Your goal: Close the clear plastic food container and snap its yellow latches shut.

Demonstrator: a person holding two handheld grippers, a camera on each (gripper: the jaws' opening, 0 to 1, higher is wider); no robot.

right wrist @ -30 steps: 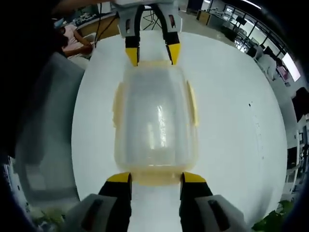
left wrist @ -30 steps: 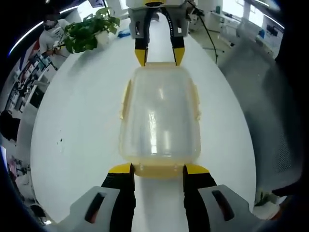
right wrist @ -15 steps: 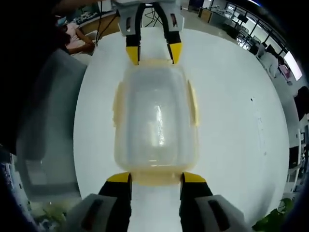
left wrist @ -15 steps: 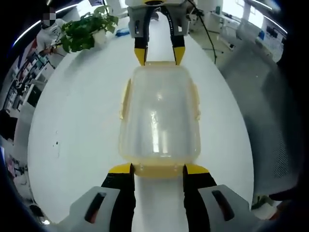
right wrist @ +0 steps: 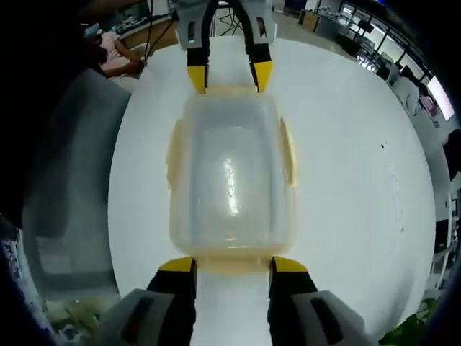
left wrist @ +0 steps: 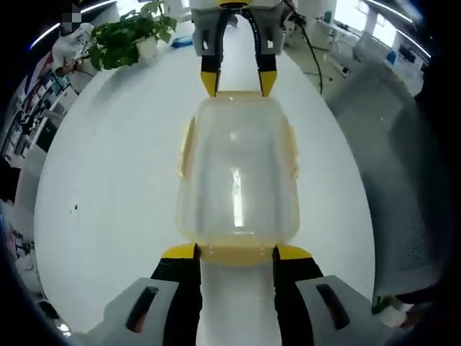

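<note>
1. The clear plastic food container (left wrist: 238,173) (right wrist: 230,176) lies on the white worktop (left wrist: 115,187) (right wrist: 353,180), lid on, lengthwise between the two grippers. Its place against the jaws matches the earlier frames.
2. Yellow latches (left wrist: 186,148) (right wrist: 288,151) run along both long sides; one more sits at each short end. Whether they are snapped down cannot be told.
3. The left gripper (left wrist: 234,251) has its jaws spread, one yellow tip at each corner of the near end latch (left wrist: 238,254), touching or just beside it. No change in jaw gap from the earlier frames.
4. The right gripper (right wrist: 233,264) is likewise spread, tips flanking the latch (right wrist: 230,264) at its own end; same gap as before.
5. In the left gripper view the right gripper (left wrist: 238,81) stands at the container's far end, tips at the rim. In the right gripper view the left gripper (right wrist: 228,75) does the same.
6. The background has drifted since the earlier frames: the potted plant (left wrist: 126,40) sits higher and further left in the left gripper view. This is camera motion.
7. A grey mesh chair back (left wrist: 392,144) (right wrist: 61,180) stands beside the worktop.
8. A seated person (right wrist: 115,61) is at a desk beyond it.
</note>
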